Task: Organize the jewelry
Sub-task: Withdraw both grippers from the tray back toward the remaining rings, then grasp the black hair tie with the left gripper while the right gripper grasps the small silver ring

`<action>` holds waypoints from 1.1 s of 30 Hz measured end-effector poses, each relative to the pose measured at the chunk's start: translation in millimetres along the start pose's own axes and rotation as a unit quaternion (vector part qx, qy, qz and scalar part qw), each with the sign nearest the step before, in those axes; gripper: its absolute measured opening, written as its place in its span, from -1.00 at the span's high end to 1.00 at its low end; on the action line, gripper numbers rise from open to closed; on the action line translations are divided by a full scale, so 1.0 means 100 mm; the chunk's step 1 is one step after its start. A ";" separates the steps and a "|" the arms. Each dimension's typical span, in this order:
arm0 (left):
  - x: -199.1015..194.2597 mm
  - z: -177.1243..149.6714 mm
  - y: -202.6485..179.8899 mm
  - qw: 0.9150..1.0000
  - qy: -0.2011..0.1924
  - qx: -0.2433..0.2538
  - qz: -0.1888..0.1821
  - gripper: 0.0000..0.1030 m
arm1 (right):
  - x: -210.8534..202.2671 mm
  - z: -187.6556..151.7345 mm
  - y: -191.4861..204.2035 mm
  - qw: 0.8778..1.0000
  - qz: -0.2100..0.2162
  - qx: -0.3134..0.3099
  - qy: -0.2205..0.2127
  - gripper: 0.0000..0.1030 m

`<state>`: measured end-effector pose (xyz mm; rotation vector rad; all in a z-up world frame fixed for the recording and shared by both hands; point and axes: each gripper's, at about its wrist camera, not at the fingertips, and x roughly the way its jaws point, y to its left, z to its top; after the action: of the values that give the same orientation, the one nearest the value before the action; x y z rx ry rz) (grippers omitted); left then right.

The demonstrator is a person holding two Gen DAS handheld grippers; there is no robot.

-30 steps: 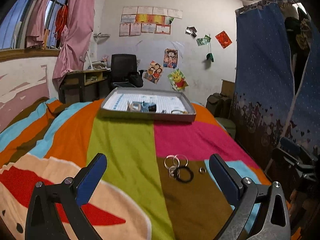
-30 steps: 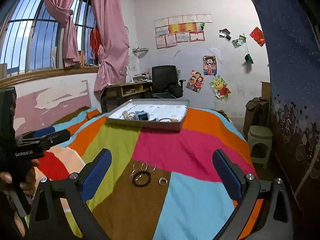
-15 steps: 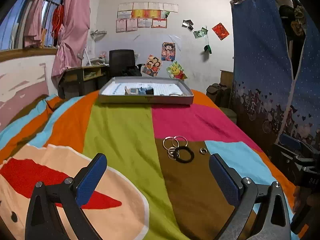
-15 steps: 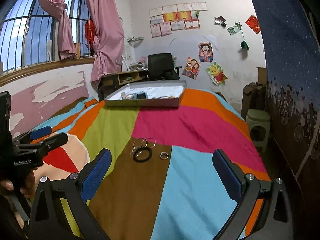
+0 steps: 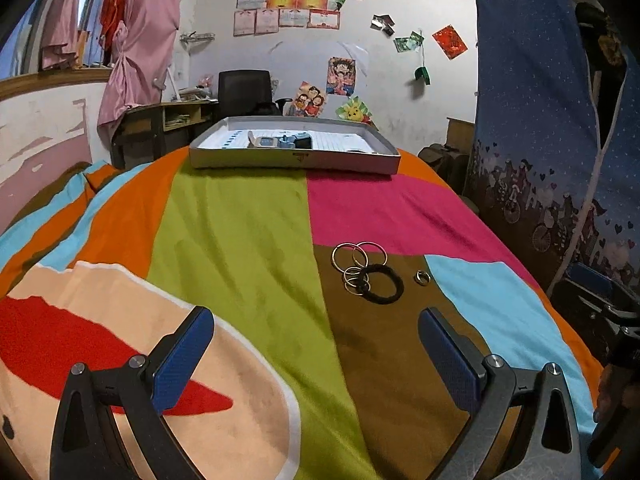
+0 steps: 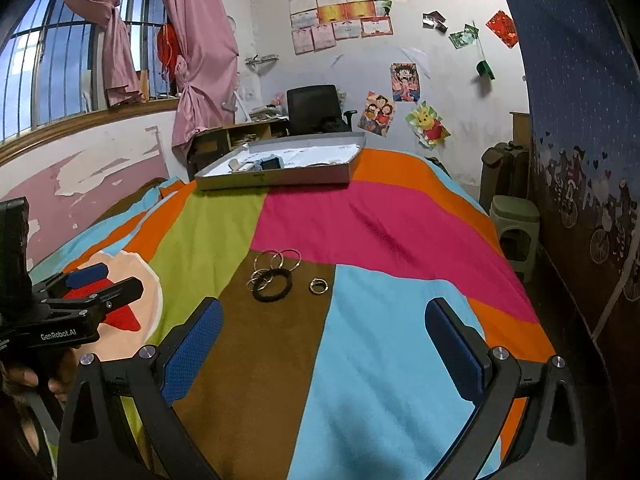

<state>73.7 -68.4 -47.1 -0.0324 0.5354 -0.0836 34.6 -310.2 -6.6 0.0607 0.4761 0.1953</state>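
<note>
Now nearer than a second ago, the left gripper point(image 5: 316, 344) and right gripper point(image 6: 324, 340), fingers spread and empty, approach the thin silver bangles point(image 5: 358, 258), black elastic band point(image 5: 380, 284) and small silver ring point(image 5: 422, 277) mid-bed, well short of the shallow grey cardboard tray point(image 5: 294, 160) at the far edge, so nothing is sorted yet.

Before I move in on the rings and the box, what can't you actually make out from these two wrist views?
- Tray contents: near wall hides the floor in both views; items too small to name.
- Thin rings: they overlap each other and the black band; count unsure.
- Small ring: too small for detail.
- Right gripper: in the left view the edge cuts it off; both grippers' jaws stand wide.
</note>
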 end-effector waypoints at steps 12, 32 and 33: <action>0.51 0.11 -0.13 0.998 0.048 0.011 -0.050 -0.89 | 0.42 0.07 -0.14 1.000 0.014 0.019 0.011 -0.93; 1.35 0.10 -0.23 0.979 0.158 -0.047 -0.117 0.55 | 1.29 0.15 -0.20 0.993 0.070 -0.027 0.086 -0.08; 1.38 0.09 -0.23 0.978 0.163 -0.050 -0.120 0.58 | 1.37 0.15 -0.17 0.991 0.079 -0.036 0.097 -0.04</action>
<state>195.5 -103.4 -108.1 -0.1840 0.8619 -0.3011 163.7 -299.1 -56.4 0.0084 0.6586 0.3756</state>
